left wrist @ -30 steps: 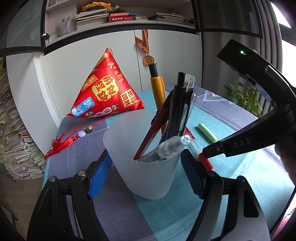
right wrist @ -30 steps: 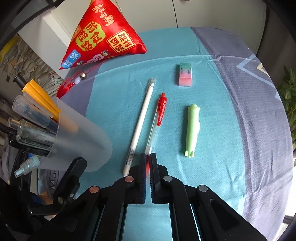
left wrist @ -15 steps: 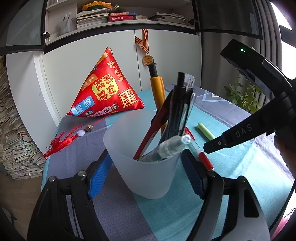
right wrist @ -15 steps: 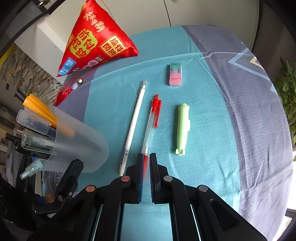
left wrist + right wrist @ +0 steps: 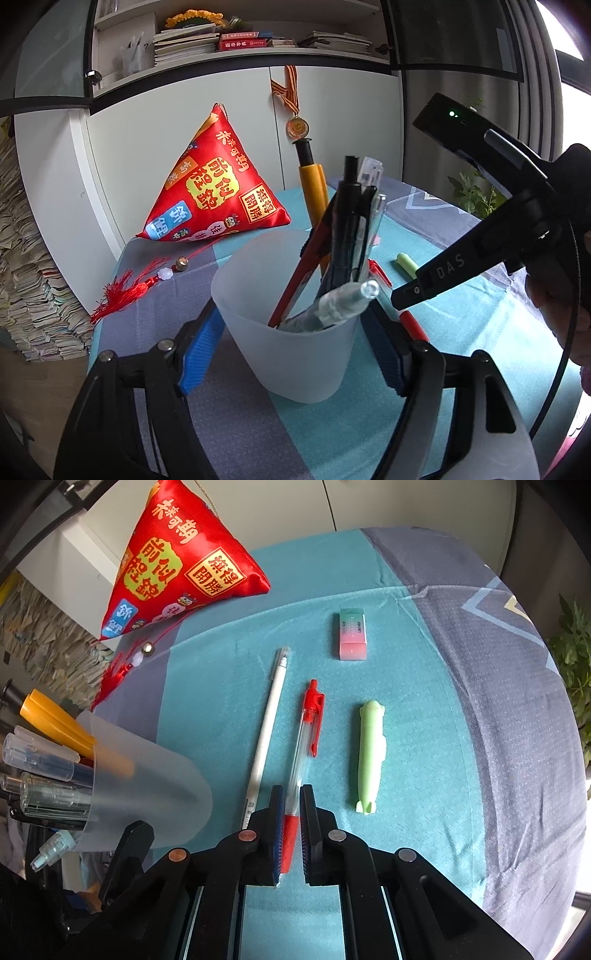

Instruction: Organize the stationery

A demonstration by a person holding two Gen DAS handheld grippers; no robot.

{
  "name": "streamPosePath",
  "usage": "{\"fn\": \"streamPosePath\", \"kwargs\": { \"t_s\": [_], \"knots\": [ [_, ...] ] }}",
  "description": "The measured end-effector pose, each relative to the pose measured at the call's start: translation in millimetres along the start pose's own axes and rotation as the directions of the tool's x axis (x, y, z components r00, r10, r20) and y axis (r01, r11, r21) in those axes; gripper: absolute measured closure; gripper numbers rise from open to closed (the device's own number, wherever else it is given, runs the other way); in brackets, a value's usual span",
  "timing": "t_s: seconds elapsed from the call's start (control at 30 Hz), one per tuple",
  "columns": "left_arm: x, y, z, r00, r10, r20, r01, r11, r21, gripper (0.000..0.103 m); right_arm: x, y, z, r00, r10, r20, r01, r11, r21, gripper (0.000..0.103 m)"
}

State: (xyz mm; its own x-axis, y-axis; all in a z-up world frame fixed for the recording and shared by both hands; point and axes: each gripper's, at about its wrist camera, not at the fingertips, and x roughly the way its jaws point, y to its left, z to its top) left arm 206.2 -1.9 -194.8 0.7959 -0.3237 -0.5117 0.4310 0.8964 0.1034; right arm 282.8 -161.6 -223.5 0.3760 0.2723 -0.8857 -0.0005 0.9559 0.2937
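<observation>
My left gripper point(image 5: 291, 332) is shut on a frosted plastic cup point(image 5: 295, 354) that holds several pens, and keeps it upright on the table. The cup also shows in the right wrist view point(image 5: 147, 786) at the left. My right gripper point(image 5: 291, 801) has its jaws narrowly parted around the red grip end of a red pen point(image 5: 306, 738) that lies on the teal cloth; I cannot tell whether the pads press it. A white pen point(image 5: 267, 731) lies just left of it, a green highlighter point(image 5: 371, 753) to its right, and a pink-green eraser point(image 5: 352, 635) beyond.
A red triangular pouch point(image 5: 184, 565) with a tassel sits at the far left of the table, also in the left wrist view point(image 5: 214, 195). White cabinets and a bookshelf stand behind. Stacked papers are at the left, a plant at the right.
My right gripper has moved forward along the red pen, so its jaws now sit around the red grip end. The left gripper and the cup have stayed put.
</observation>
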Motion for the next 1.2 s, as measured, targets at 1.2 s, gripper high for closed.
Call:
{"fn": "streamPosePath", "kwargs": {
  "t_s": [1.2],
  "knots": [
    [-7.9, 5.8, 0.2, 0.996, 0.074, 0.052, -0.073, 0.997, -0.016, 0.027, -6.4, 0.2, 8.9, 1.000, -0.017, 0.008, 0.017, 1.000, 0.004, 0.069]
  ]
}}
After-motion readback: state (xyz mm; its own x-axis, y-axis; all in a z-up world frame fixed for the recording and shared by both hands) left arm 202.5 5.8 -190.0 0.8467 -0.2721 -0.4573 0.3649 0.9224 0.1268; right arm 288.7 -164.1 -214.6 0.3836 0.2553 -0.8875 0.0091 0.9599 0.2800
